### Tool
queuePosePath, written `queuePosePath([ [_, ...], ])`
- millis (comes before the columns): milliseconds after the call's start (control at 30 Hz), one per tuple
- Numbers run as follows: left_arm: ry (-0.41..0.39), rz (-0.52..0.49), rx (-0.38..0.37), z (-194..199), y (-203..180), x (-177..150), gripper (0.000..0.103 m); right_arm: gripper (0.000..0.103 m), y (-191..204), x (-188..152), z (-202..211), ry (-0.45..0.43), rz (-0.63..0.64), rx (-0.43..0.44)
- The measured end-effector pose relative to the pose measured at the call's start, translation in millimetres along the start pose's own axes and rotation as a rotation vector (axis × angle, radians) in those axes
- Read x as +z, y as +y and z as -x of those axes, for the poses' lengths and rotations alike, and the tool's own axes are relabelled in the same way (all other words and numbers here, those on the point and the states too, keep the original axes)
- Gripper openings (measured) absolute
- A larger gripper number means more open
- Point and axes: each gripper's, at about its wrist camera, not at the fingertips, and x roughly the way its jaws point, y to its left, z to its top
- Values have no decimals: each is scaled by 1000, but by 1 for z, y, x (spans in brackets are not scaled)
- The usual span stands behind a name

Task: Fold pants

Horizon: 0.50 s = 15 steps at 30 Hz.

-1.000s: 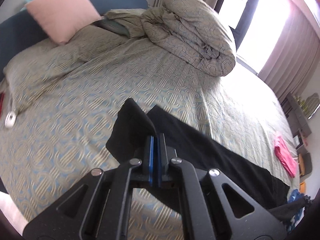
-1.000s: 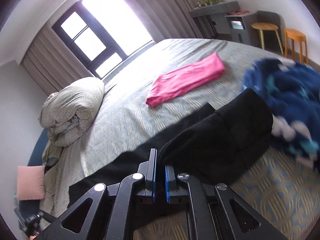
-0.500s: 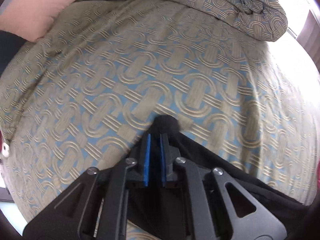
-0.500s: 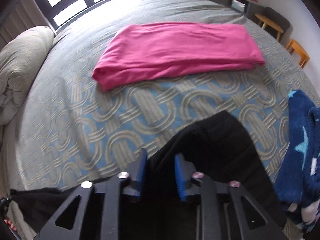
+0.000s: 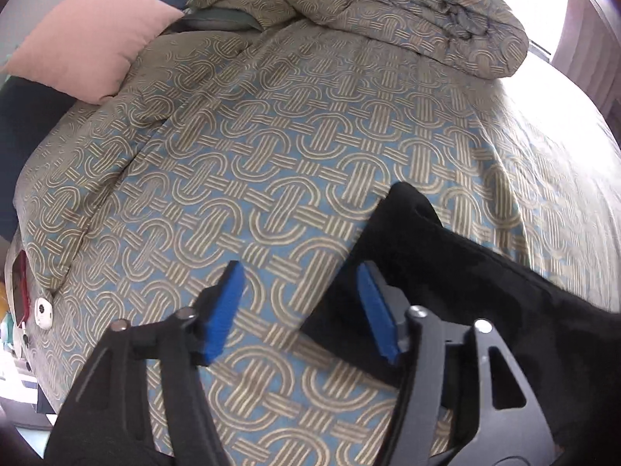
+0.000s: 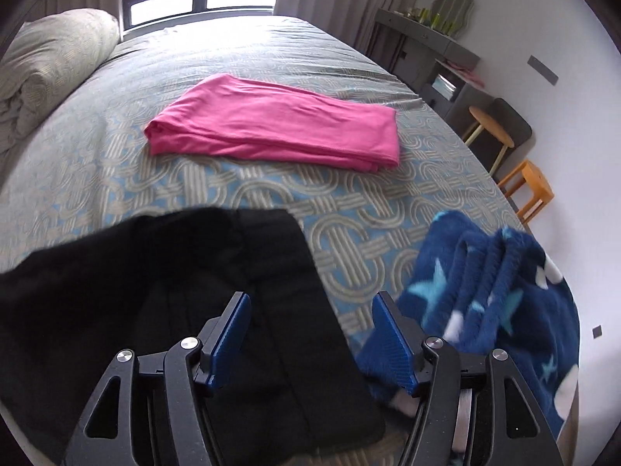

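Black pants spread flat across patterned bedspread; one end beside left gripper, other end under right gripper. Left gripper: jaws apart, just opened, nothing clamped; one blue pad against the cloth edge, other pad over bare bedspread. Right gripper: jaws apart, just opened, nothing clamped; cloth below the gap, released.

Risks:
- Raised corner at the left end, standing up instead of lying flat; likely to set an uneven edge in the next fold unless smoothed first.
- Possible snag of cloth on the left pad during withdrawal, given the contact at the cloth edge; result: end dragged out of line.
- Blue star blanket just beside the right pad; risk of pinching blanket together with pants at the next grasp.
- Bedspread soft and loose; risk of catching it in a low grasp along with the pants.
- Pink folded garment well apart; no interference expected.

Hidden or unclear:
- Middle of pants cut off in both views; straightness of the full length not verifiable.
- Layer count and seam alignment unreadable in uniform black cloth.
- Near edge of pants masked by gripper bodies.
- Left end slightly blurred; waistband or hem not distinguishable.
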Motion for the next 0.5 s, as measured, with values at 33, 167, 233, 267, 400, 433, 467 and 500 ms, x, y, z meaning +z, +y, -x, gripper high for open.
queuePosePath([
  [33,10,-12,4,-3,-1,-5,65,66,3,-6,5,-3,8,10],
  [167,88,51,-35,-22,3,-22,64,67,15,-34,24,-10,17,35],
  [233,115,103,-107,-29,5,-30,58,67,21,-51,35,-17,2,66],
  [267,129,119,-147,-33,3,-32,50,67,22,-57,38,-20,-8,78],
  [400,214,126,-179,-57,-17,-33,23,69,21,-89,47,1,-85,120],
  [433,233,136,-173,-65,-20,-32,23,70,19,-94,48,10,-109,127],
  [467,253,158,-171,-73,-23,-31,23,70,16,-98,48,21,-138,137],
  [500,259,190,-182,-78,-23,-30,23,70,13,-102,48,31,-171,151],
])
